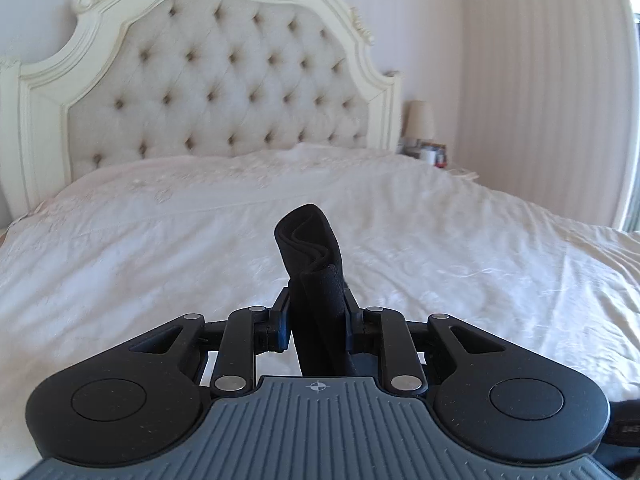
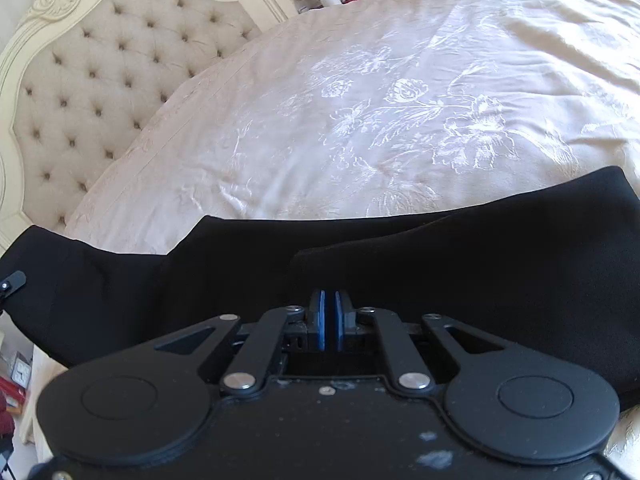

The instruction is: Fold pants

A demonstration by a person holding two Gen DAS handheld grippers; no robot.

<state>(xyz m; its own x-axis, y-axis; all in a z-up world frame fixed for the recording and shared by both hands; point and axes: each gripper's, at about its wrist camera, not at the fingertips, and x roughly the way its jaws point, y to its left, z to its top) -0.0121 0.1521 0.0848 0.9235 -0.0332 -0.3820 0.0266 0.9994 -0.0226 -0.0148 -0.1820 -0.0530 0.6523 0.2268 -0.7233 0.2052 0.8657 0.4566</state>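
The black pants [image 2: 440, 264] lie stretched across the near part of the white bedspread [image 2: 360, 120] in the right wrist view, running from the left edge to the right. My left gripper [image 1: 318, 300] is shut on a bunched end of the pants [image 1: 310, 248], which sticks up between the fingers above the bedspread [image 1: 160, 260]. My right gripper [image 2: 330, 304] is shut, its blue pads [image 2: 319, 320] together just above the pants; I cannot see any cloth between them. The tip of my left gripper [image 2: 12, 280] shows at the pants' left end.
A tufted cream headboard [image 1: 224, 80] stands at the far end of the bed. A nightstand with a lamp [image 1: 420, 120] and small items sits beside it by the striped wall. Clutter shows on the floor at the lower left of the right wrist view [image 2: 16, 384].
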